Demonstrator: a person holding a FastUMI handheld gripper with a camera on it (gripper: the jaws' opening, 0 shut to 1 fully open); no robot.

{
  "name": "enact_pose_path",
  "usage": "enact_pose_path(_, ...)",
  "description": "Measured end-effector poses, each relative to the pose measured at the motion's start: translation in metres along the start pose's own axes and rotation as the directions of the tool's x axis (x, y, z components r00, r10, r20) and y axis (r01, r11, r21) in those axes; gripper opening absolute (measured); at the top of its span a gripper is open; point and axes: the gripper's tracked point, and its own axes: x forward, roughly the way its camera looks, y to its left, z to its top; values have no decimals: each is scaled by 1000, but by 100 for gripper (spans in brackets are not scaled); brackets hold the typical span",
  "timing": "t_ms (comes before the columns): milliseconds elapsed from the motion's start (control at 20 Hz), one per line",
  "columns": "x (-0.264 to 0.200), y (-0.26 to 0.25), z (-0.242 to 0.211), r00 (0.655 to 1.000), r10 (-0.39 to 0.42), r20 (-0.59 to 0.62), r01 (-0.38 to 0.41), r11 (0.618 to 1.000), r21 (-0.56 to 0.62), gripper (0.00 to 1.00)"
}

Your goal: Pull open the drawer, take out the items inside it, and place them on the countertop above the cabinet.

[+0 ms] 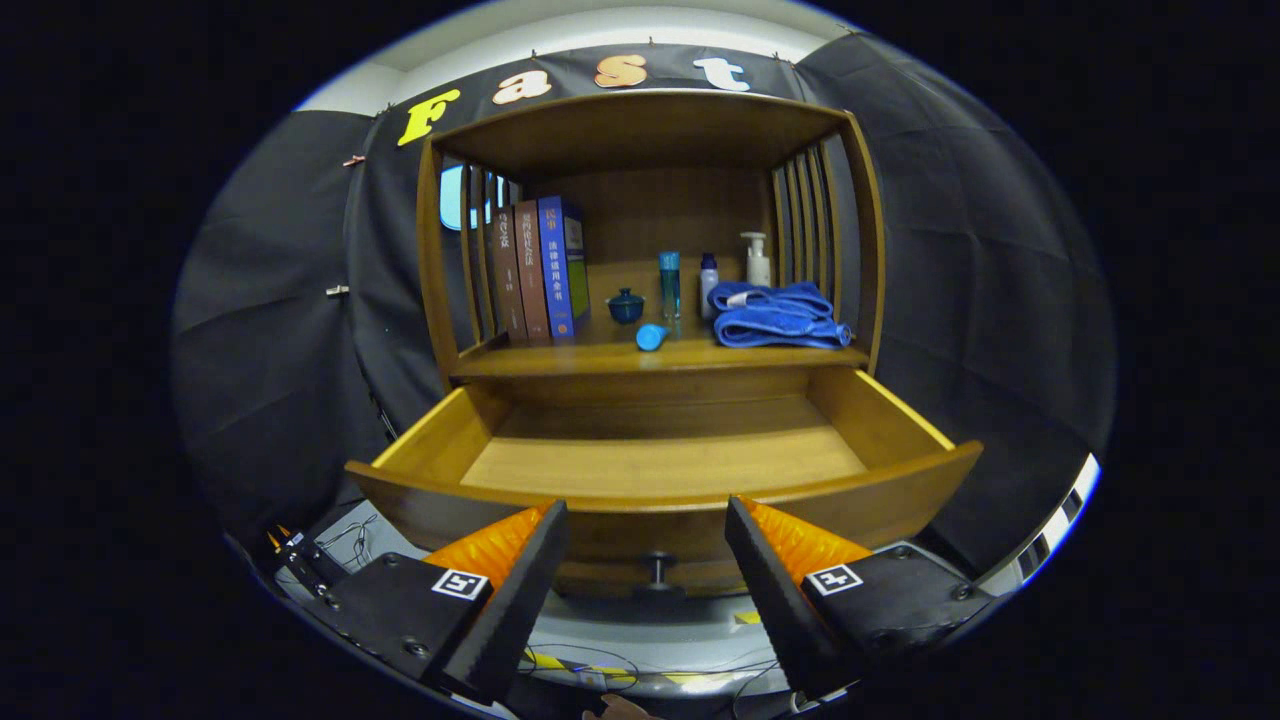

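The drawer [660, 455] stands pulled out of the wooden cabinet [645, 130] toward me, its long axis running side to side and its curved front panel nearest my fingers. The floor of the drawer is bare wood, pale and lit at the front, in shadow toward the back. A small round knob [657, 572] sits at the centre of the front panel, low down, in the gap between my fingers.

My hand-held gripper [647, 530] is spread wide, fingers well apart. It holds nothing, and I see no contact with the drawer front; the fingertips sit just short of the panel, one to each side of the knob.

On the tabletop [600, 358] above the drawer, inside the cabinet's open bay, I note the following. Three books [535, 270] stand upright at the left, against the slatted side. A small dark lidded pot [626, 305] stands beside them. A blue cylinder-shaped item [651, 336] lies on its side near the front edge, one round end toward me. Behind it stands a tall teal bottle [669, 284], then a smaller bottle [708, 283] with a dark cap, then a white pump bottle [757, 260] at the back right. A folded blue towel [778, 315] lies at the right, in front of the pump bottle.

Cables [590, 665] lie on the floor below the drawer.
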Motion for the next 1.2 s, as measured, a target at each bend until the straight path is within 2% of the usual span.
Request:
enact_pose_path(200,14,-6,-24,999,-15,-35,15,1000,-6,99)
enact_pose_path(750,43,-9,-31,998,-48,-38,48,999,3,99)
enact_pose_path(1200,123,1,-4,999,-44,-21,44,999,21,99)
